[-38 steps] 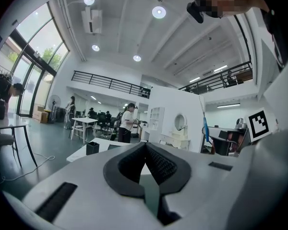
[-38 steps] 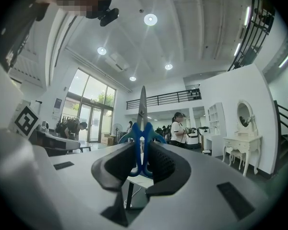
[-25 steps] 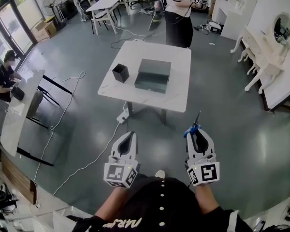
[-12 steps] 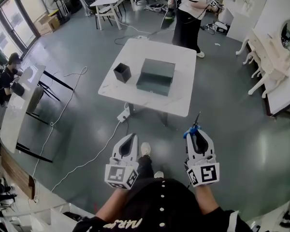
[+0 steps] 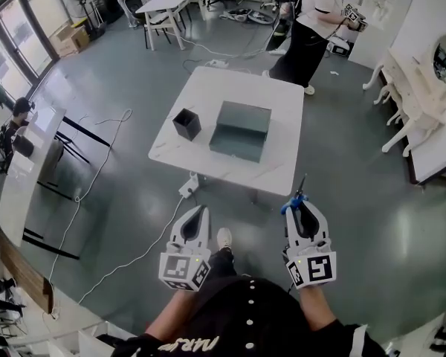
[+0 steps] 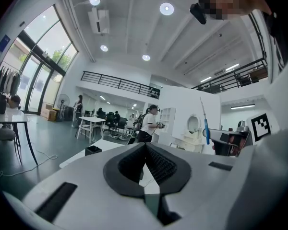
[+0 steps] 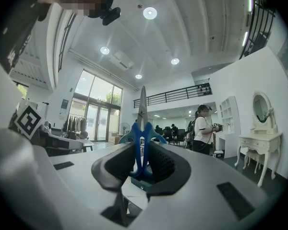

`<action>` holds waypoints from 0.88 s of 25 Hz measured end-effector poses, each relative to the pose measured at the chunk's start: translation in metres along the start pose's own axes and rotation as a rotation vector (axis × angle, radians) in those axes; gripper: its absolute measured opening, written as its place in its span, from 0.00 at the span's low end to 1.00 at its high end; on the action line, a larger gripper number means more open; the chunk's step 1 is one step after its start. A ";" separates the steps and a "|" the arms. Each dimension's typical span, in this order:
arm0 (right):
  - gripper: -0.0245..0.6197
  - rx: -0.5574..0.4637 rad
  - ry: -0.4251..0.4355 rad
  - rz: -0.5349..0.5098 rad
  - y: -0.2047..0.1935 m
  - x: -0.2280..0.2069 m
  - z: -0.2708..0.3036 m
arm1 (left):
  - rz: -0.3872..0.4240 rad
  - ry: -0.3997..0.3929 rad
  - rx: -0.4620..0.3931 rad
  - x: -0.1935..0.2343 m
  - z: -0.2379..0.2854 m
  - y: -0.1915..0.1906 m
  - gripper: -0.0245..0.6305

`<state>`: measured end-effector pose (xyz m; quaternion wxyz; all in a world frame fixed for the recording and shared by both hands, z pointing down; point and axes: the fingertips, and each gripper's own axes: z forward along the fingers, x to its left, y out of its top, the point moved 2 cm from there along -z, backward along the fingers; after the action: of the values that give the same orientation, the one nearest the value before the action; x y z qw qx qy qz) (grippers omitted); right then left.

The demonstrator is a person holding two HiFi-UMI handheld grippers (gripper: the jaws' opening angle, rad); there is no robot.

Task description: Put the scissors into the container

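Note:
The scissors [image 5: 296,195] have blue handles and point forward, blades up in the right gripper view [image 7: 142,110]. My right gripper [image 5: 298,206] is shut on their handles [image 7: 143,147]. My left gripper [image 5: 195,216] is held level beside it, shut and with nothing in it [image 6: 145,146]. Both hang over the floor, short of the white table [image 5: 230,169]. On that table stand a small black square container [image 5: 186,123] and a larger grey box [image 5: 241,131]. The left gripper view shows the black container [image 6: 93,150] far ahead and the scissors [image 6: 205,124] off to the right.
A person [image 5: 312,28] with grippers stands at the table's far right corner. A power strip [image 5: 187,187] and cables lie on the floor before the table. A long desk [image 5: 30,169] stands at the left, a white dressing table [image 5: 416,88] at the right.
The table has drawn a little nearer and shifted right in the head view. The person beyond it has walked to the right. Both grippers keep their places, the scissors still held.

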<state>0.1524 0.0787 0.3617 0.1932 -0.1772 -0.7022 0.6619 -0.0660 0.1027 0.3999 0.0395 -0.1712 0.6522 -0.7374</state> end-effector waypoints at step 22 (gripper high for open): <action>0.19 0.001 -0.049 -0.015 0.006 -0.056 0.170 | 0.006 -0.053 -0.014 0.086 0.163 0.054 0.08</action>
<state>0.1143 -0.0960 0.3455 0.1807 -0.1556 -0.7079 0.6649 -0.1062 -0.0839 0.3794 0.0580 -0.1890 0.6566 -0.7279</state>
